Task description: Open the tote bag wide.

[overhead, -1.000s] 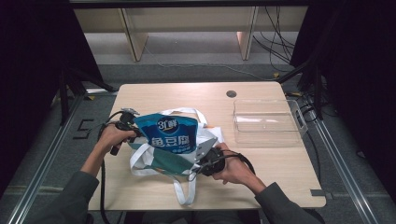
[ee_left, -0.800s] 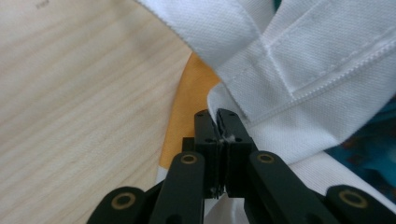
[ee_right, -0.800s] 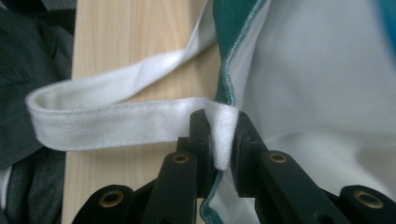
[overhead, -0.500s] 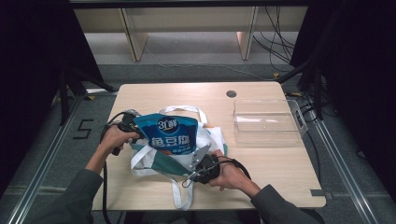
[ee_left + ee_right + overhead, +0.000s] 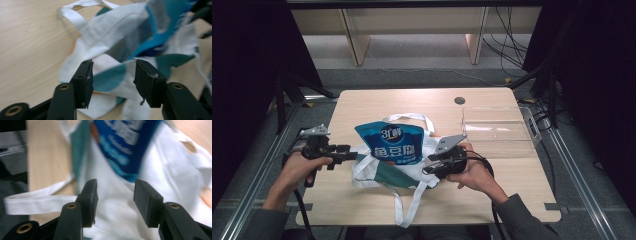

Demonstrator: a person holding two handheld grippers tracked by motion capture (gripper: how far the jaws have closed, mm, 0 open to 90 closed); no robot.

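A white tote bag (image 5: 379,175) with teal patches lies crumpled on the wooden table (image 5: 517,200). A blue snack packet (image 5: 393,142) sticks up out of it. My left gripper (image 5: 351,153) is just off the bag's left edge. Its jaws have just been opening and stand open (image 5: 113,75), with the bag's cloth (image 5: 100,45) beyond them, not pinched. My right gripper (image 5: 430,165) is at the bag's right side. Its jaws have also just been opening and stand open (image 5: 115,195) over white cloth (image 5: 172,175), below the packet (image 5: 125,142).
A clear plastic box (image 5: 497,131) stands at the right back of the table. A small round hole (image 5: 459,100) is near the far edge. One bag strap (image 5: 404,212) trails toward the front edge. Dark frame rails run along both sides.
Both grippers let go of the bag and their jaws opened. The left gripper drew back to the left, off the bag. The right gripper rose slightly and the packet now stands free.
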